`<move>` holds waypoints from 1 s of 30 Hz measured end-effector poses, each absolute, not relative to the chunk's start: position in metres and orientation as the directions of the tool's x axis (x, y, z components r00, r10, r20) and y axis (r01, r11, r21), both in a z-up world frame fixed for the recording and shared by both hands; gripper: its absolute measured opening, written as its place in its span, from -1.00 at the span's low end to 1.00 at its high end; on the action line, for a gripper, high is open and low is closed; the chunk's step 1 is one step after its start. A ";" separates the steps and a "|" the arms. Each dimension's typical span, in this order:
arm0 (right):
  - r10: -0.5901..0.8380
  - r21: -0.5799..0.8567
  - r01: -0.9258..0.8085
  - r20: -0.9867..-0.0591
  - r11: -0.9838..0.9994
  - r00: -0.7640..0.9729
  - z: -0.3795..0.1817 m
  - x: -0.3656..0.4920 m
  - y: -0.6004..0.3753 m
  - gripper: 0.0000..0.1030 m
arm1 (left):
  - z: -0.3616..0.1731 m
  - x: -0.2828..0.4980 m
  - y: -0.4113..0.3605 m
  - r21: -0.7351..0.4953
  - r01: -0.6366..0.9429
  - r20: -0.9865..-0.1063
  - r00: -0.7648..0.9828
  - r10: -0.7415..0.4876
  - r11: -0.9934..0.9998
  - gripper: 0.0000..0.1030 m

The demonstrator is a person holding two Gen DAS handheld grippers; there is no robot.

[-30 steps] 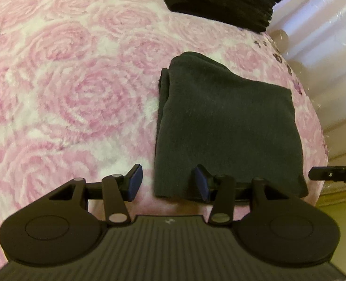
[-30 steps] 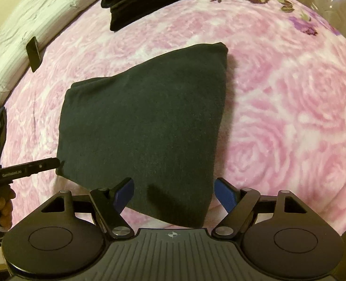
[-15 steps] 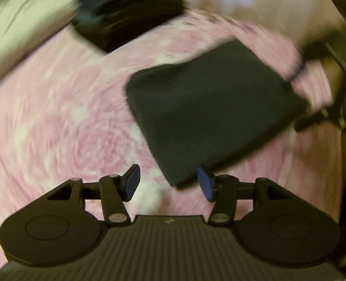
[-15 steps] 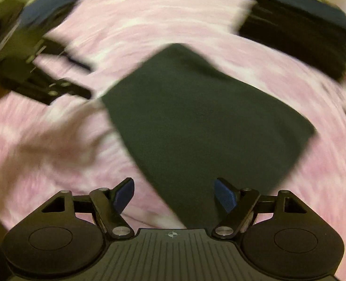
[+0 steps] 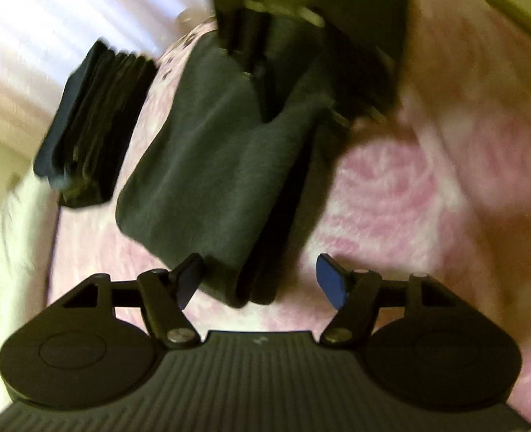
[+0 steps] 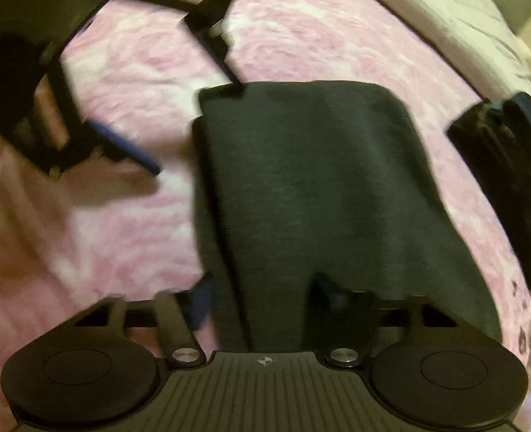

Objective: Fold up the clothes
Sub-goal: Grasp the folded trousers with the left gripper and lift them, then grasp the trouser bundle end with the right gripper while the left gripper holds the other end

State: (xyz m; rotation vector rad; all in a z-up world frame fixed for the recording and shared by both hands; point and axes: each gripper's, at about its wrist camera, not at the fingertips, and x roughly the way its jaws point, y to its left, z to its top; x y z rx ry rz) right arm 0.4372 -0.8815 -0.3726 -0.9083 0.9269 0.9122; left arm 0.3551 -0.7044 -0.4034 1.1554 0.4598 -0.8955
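Observation:
A folded dark grey garment (image 5: 211, 165) lies on the pink rose-patterned bedspread (image 5: 391, 194). My left gripper (image 5: 262, 280) is open, its fingers straddling one folded end of the garment. In the right wrist view the garment (image 6: 312, 187) fills the centre. My right gripper (image 6: 265, 298) is open at the opposite end, its right finger on top of the cloth and its left finger beside the edge. Each gripper shows in the other's view: the right one (image 5: 265, 72) and the left one (image 6: 179, 93).
A stack of folded dark clothes (image 5: 89, 126) sits on the bed beside the garment, also in the right wrist view (image 6: 510, 180). A white pillow or sheet (image 6: 445, 10) lies beyond. Bare bedspread (image 6: 103, 216) lies on the other side.
Both grippers have swung from the garment's near edge to opposite ends of it and now face each other. The garment still lies flat. Both stay open.

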 end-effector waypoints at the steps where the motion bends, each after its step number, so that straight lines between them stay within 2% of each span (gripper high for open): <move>1: 0.240 -0.205 -0.913 -0.923 0.354 0.301 -0.367 0.444 -0.884 -0.15 | -0.408 0.354 -0.707 0.614 0.783 -0.710 0.601 -0.365 0.095 0.31; 10: 0.313 0.062 -0.807 -0.937 0.587 0.155 -0.344 0.502 -0.906 -0.19 | -0.436 0.366 -0.721 0.751 0.660 -0.631 0.702 -0.330 -0.032 0.30; 11: 0.317 0.073 -0.800 -0.936 0.595 0.151 -0.341 0.502 -0.908 -0.19 | -0.437 0.368 -0.723 0.759 0.650 -0.625 0.710 -0.324 -0.037 0.25; 13: 0.323 0.077 -0.797 -0.934 0.600 0.152 -0.337 0.498 -0.911 -0.19 | -0.436 0.374 -0.724 0.757 0.653 -0.630 0.714 -0.306 -0.035 -0.19; 15: 0.330 0.073 -0.792 -0.929 0.607 0.167 -0.332 0.488 -0.916 -0.19 | -0.424 0.384 -0.726 0.711 0.704 -0.673 0.680 -0.291 0.002 -0.28; 16: 0.329 0.059 -0.792 -0.926 0.608 0.185 -0.329 0.482 -0.920 -0.16 | -0.414 0.391 -0.727 0.680 0.732 -0.697 0.657 -0.288 0.025 -0.33; 18: 0.325 -0.013 -0.808 -0.912 0.589 0.252 -0.324 0.463 -0.925 0.33 | -0.397 0.404 -0.725 0.616 0.784 -0.740 0.607 -0.290 0.071 -0.38; 19: 0.326 -0.072 -0.828 -0.897 0.556 0.297 -0.322 0.450 -0.926 0.70 | -0.389 0.412 -0.725 0.583 0.807 -0.757 0.583 -0.295 0.098 -0.39; 20: 0.331 -0.139 -0.846 -0.878 0.515 0.346 -0.320 0.435 -0.927 0.75 | -0.382 0.420 -0.723 0.550 0.825 -0.770 0.561 -0.302 0.130 -0.39; 25: 0.298 -0.327 -0.874 -0.847 0.360 0.440 -0.341 0.397 -0.914 0.75 | -0.355 0.459 -0.715 0.372 0.887 -0.820 0.452 -0.351 0.273 -0.43; 28: 0.254 -0.413 -0.860 -0.834 0.300 0.489 -0.364 0.396 -0.907 0.74 | -0.351 0.466 -0.711 0.325 0.904 -0.833 0.413 -0.367 0.280 -0.43; 30: 0.236 -0.451 -0.852 -0.827 0.266 0.511 -0.374 0.400 -0.907 0.56 | -0.351 0.461 -0.710 0.328 0.906 -0.834 0.410 -0.369 0.266 -0.42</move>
